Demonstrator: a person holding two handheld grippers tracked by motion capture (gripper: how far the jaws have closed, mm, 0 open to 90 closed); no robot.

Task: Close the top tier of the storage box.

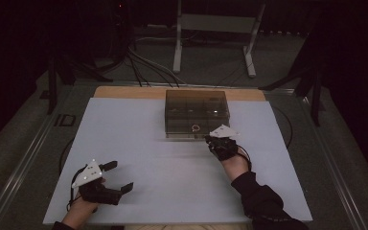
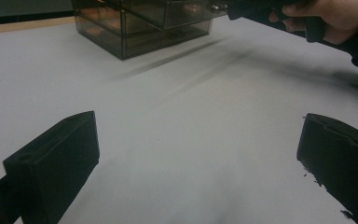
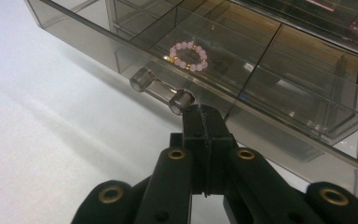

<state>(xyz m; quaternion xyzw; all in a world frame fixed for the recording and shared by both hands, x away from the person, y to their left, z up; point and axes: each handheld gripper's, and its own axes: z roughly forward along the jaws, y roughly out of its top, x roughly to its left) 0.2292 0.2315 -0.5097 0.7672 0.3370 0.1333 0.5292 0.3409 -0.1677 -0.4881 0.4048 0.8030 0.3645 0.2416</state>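
Our right tongs point(image 3: 204, 114) were clenched tight with nothing between them, their tips set against the near end of the clear handle point(image 3: 161, 90) on the front of a smoke-tinted drawer box point(image 1: 196, 113). The box stood toward the far middle of the pale table point(image 1: 139, 158), and in the right gripper view a pink bead bracelet point(image 3: 188, 57) lay in a front compartment just behind that handle. Our left tongs point(image 1: 117, 176) rested released and wide apart over bare table at the near left corner, well away from the box, holding nothing.

We judged the step in hand to be the approach to the drawer: the handle had been reached but not yet gripped or hooked, and the drawer looked closed. The next move, as we read it, called for the right tongs either to spread and close around the handle's bar or to slip behind it, then draw straight back toward us. The box looked light, so it might slide along with the pull; our idle left tongs could brace it.
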